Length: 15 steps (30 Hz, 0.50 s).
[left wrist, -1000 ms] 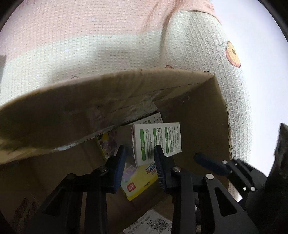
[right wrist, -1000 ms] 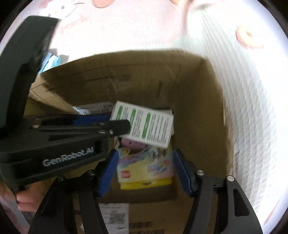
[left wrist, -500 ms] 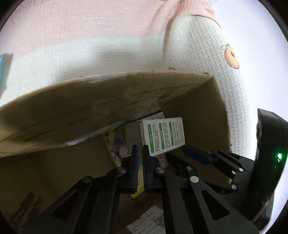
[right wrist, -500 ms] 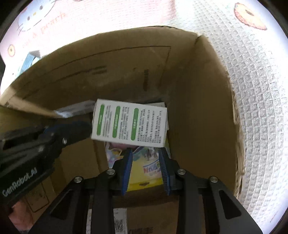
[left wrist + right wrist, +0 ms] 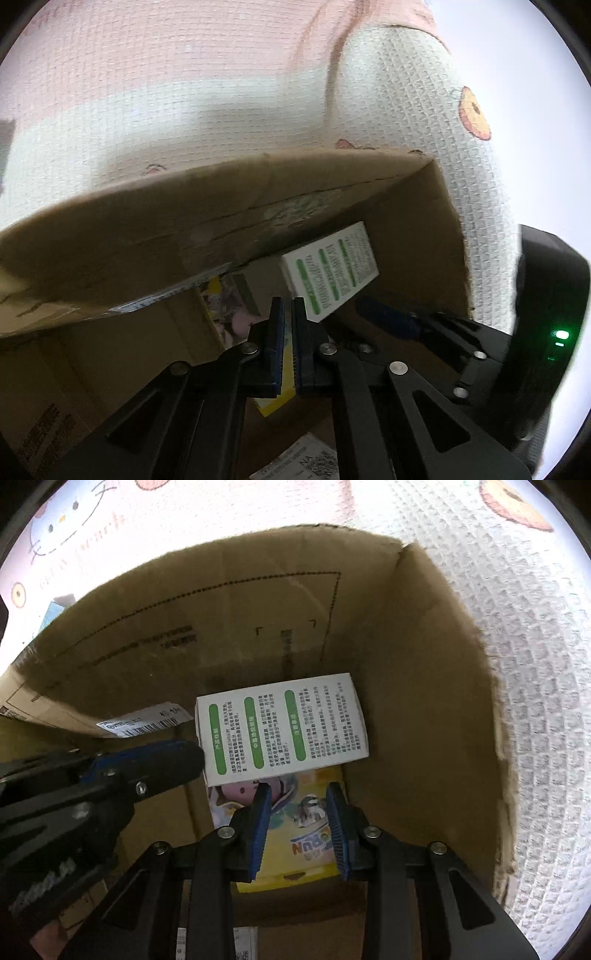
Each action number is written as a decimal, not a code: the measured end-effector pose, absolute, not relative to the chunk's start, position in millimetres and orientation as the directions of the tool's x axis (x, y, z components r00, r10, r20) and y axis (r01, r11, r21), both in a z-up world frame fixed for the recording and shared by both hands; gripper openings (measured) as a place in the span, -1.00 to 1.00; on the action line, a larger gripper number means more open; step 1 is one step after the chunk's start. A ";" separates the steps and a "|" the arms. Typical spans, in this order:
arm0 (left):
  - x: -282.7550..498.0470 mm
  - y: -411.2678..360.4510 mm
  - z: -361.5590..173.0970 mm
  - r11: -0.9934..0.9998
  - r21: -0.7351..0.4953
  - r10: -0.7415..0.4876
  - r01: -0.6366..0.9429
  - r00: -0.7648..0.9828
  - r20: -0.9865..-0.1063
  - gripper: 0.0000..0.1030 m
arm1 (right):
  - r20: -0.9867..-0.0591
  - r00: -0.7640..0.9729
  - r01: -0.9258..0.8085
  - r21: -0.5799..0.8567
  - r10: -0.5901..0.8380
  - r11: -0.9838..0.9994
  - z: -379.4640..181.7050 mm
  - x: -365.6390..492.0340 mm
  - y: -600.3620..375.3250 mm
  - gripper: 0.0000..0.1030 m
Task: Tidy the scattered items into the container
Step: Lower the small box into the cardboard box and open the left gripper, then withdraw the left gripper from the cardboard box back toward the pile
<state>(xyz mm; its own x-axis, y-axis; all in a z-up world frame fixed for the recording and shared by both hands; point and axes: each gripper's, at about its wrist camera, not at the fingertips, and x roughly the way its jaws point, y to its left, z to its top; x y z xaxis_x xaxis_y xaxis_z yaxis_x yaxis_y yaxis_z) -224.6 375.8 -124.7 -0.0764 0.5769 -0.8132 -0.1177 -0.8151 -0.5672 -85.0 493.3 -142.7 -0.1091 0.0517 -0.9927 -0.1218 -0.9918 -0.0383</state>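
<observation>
My left tongs [image 5: 287, 314] are sitting closed, empty; right tongs [image 5: 297, 805] gaping, empty. Risk: tips snagging the box [image 5: 424, 686] wall, toppling the carton [image 5: 280, 725].

— What colours do I see past my tools?

— My right black tool with ridged blue pads [image 5: 297, 823] hangs over a plain brown cardboard box [image 5: 424, 672] printed with black dashed lines. Inside lie a white carton with three green bars [image 5: 282, 725] and a yellow cartoon-printed packet [image 5: 295, 856].

— And beneath?

— A pink-and-cream waffle-textured mat [image 5: 221, 92] with orange doughnut motifs. My left black tool [image 5: 287, 343] has blue pads too.
</observation>
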 end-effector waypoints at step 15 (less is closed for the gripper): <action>-179.8 337.5 -57.6 -0.801 -0.546 0.588 -0.244 -0.157 -0.793 0.09 | -0.957 -0.228 -0.118 -0.155 0.179 -0.981 -65.1 -67.9 462.7 0.10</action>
<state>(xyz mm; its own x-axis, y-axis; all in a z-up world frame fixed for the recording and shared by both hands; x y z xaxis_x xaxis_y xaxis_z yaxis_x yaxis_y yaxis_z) -179.8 337.5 -57.6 -0.1567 0.5883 -0.7933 -0.2436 -0.8015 -0.5462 -67.9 462.7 -65.1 -0.2277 0.1790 -0.9571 -0.1181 -0.9808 -0.1554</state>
